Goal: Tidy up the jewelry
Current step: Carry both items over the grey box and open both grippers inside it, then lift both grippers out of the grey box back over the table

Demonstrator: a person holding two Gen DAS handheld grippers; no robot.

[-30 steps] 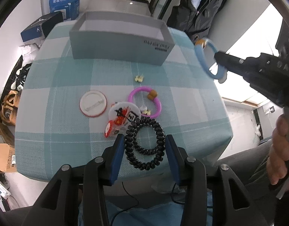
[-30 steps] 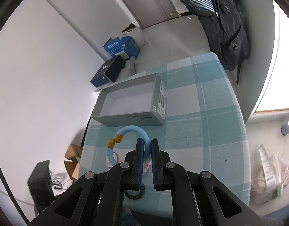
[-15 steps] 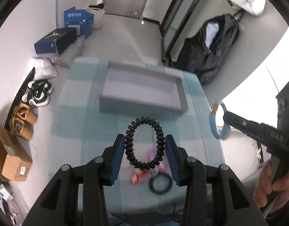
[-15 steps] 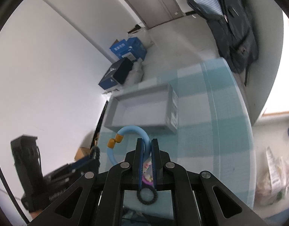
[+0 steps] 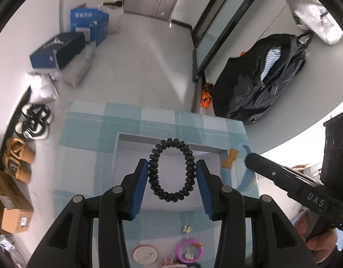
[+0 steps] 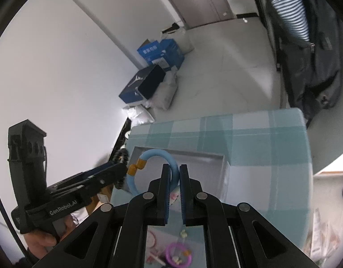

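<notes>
**Both rings carried over the box, release still to come**

On the left, left gripper [image 5: 172, 175] clamped part-way on a black spiral hair tie [image 5: 171, 170], pads pressing its two sides, loop standing upright between them. Seen beneath it in the left wrist view, the open grey box [image 5: 135, 140] on the checked tablecloth [image 5: 86, 134]; hair tie hanging in the air above the box floor, not yet inside.

Further right, right gripper [image 6: 174, 174] pinched almost fully together on a thin blue bracelet [image 6: 159, 156] with amber beads, band nipped edge-on between the pads, the rest of the hoop arching up and out to the left. Also poised over the box [image 6: 224, 167], toward its right-hand end, just beside the other tool's tip.

Left behind on the cloth nearer the person: a pink ring [image 5: 189, 251], a round white badge [image 5: 145, 254], and small pale earrings [image 5: 186, 229], all well apart from the box.

Step in hand, by judgement: transport of two pieces to the box, close to the drop. Next move likely calls for lowering each tool past the rim, opening the jaws one after the other, and keeping the tools from knocking together. Springy hair tie may cling to a pad or bounce; a low release seems safer. Then back for the pieces on the cloth.
</notes>
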